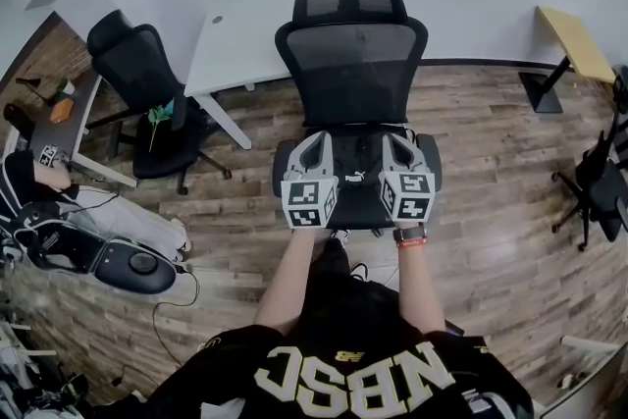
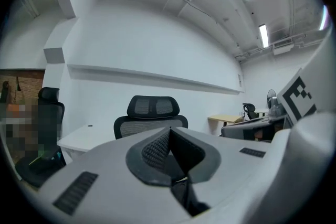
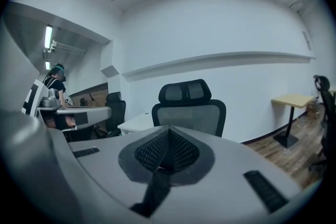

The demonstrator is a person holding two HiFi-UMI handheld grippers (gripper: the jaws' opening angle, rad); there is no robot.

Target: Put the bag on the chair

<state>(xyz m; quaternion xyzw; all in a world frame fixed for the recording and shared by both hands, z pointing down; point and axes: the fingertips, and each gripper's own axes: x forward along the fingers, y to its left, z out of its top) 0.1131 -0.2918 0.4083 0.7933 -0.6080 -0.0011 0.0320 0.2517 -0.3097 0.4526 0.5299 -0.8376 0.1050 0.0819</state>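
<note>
Both sets of jaws are clamped tight here: the left gripper (image 2: 170, 136) and right gripper (image 3: 168, 136) are each pinched shut on what looks like a thin dark strap (image 3: 152, 191), probably so the bag (image 1: 355, 193) is kept level. The bag, black and soft-looking, is held right at the seat of the chair (image 1: 351, 74), which is backed in black mesh. The pads (image 3: 152, 152) are ribbed and rubbery.
</note>
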